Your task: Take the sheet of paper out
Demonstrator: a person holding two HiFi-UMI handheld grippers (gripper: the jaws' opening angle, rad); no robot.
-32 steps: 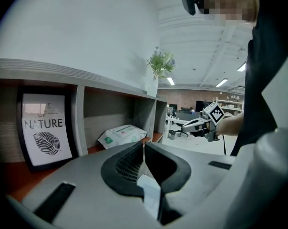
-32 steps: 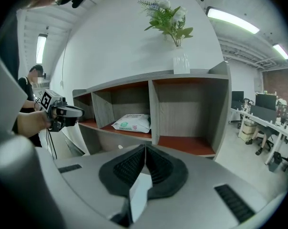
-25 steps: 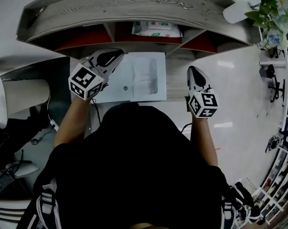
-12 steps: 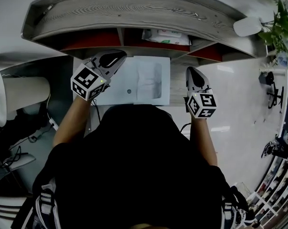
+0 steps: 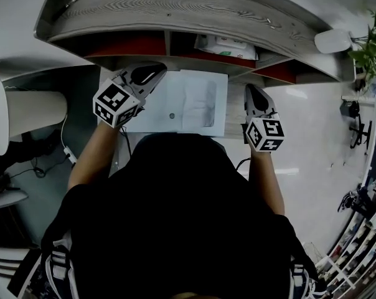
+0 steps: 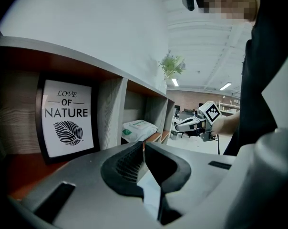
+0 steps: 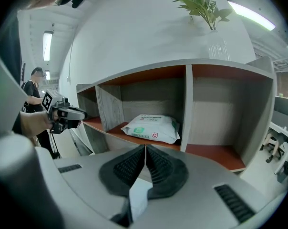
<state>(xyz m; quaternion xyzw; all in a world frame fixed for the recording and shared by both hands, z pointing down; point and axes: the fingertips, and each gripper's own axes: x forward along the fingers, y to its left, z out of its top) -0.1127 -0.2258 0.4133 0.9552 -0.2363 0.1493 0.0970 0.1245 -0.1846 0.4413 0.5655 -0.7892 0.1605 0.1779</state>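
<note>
Since a second ago, our right gripper (image 5: pixel 250 91) has neared the sheet of paper (image 5: pixel 197 101), which lies flat mid-frame, long axis left-right. Our left gripper (image 5: pixel 158 71) overlaps its left edge, nearer. Both grippers' jaws are closed together.

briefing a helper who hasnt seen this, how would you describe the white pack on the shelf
Find the grey wood-grain shelf unit with reddish compartment floors. In a middle compartment lies the pack: soft, pillowy, white with a green label, unlike the flat framed leaf print standing upright in a compartment to its left.
</note>
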